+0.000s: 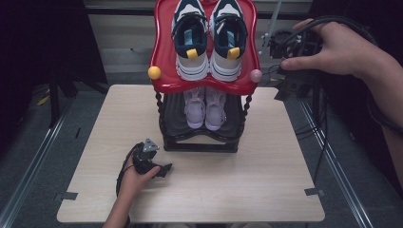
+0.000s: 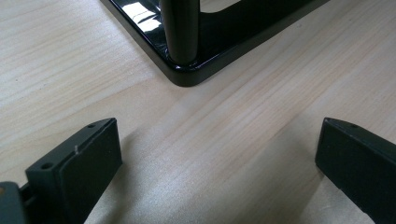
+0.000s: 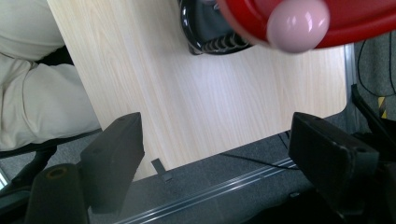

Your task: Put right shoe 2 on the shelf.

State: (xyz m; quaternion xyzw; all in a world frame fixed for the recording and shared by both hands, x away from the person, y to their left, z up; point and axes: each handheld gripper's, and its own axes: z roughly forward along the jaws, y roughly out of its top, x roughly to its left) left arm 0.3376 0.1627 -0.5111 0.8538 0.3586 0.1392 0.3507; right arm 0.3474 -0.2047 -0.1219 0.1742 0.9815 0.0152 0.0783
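With its jaws wide open and empty, the right gripper (image 1: pixel 290 64) hangs beside the red top shelf (image 1: pixel 164 52) bearing the navy sneakers (image 1: pixel 209 35), while the left gripper (image 1: pixel 159 167), also open and empty, rests on the worktop (image 1: pixel 266 156); a careless approach could knock the pink knob (image 3: pixel 298 23) and tip the shoe rack (image 1: pixel 199 137).

Navy sneakers (image 1: pixel 209 38) cut off by top edge, pink knob (image 3: pixel 298 24) blurred
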